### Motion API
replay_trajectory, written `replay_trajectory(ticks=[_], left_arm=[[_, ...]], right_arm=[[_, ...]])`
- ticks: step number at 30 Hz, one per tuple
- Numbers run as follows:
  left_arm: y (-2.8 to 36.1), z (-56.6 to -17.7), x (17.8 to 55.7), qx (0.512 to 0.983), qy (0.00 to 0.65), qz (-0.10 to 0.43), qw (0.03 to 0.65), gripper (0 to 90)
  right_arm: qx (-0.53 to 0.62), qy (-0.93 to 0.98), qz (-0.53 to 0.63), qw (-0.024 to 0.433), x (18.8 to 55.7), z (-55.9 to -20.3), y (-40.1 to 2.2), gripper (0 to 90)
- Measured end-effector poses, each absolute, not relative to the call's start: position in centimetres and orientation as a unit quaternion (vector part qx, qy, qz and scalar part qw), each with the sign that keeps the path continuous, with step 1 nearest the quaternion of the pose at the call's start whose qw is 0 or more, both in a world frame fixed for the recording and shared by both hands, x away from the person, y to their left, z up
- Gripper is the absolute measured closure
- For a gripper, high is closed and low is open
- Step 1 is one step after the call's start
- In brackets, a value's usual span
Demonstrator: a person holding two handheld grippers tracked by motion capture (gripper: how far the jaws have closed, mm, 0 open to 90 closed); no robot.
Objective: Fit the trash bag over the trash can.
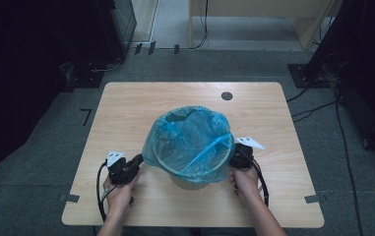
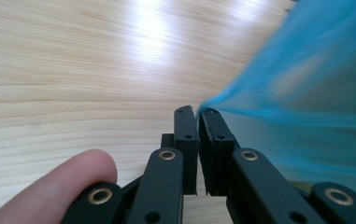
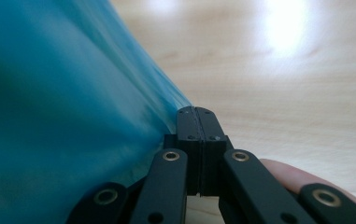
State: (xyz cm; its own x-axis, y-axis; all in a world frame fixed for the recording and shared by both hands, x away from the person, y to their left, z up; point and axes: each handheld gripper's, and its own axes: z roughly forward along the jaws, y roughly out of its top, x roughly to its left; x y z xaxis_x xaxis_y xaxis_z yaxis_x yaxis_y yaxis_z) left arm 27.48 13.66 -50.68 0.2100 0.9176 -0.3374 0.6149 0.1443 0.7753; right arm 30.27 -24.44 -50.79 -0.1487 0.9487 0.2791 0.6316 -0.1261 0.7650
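Bin (image 1: pixel 195 179) sits mid-counter (image 1: pixel 126 108), blue bag (image 1: pixel 190 137) draped over its rim. Left tongs (image 1: pixel 138 161) and right tongs (image 1: pixel 233 160) each pinch the bag's edge, likely stretching it down around the rim.

bench (image 1: pixel 126 105): pale wood, rounded corners, on grey floor (image 1: pixel 42 147) | dark round hole (image 1: pixel 227 96) near far edge | bin (image 1: pixel 190 179) lined with blue bag (image 1: pixel 190 135) stands near front-centre

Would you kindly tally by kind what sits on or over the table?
Bin: 1
Blue bag lining it: 1
Claws, left claw and right claw, each pinching the bag: 2
Total: 4
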Motion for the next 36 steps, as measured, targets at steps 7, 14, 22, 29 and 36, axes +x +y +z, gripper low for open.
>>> replay_trajectory(ticks=[7, 14, 22, 29, 36], left_arm=[[13.9, -51.6, 27.4, 0.655, 0.605, 0.151, 0.427, 85.9], [14.1, -50.3, 26.6, 0.632, 0.57, 0.155, 0.501, 63.4], [14.8, -48.5, 25.3, 0.582, 0.517, 0.171, 0.604, 48.9], [14.0, -47.2, 24.1, 0.585, 0.453, 0.168, 0.651, 46.4], [12.9, -46.8, 23.8, 0.596, 0.418, 0.148, 0.669, 41.3]], right_arm=[[0.636, 0.646, 0.382, 0.182, 31.1, -52.0, -23.8, 88.0], [0.593, 0.642, 0.448, 0.19, 29.3, -51.1, -27.2, 58.8], [0.575, 0.579, 0.53, 0.23, 25.8, -47.4, -31.2, 52.6], [0.514, 0.564, 0.594, 0.255, 22.2, -42.6, -31.0, 53.1], [0.477, 0.587, 0.603, 0.253, 20.8, -41.5, -29.7, 49.5]])
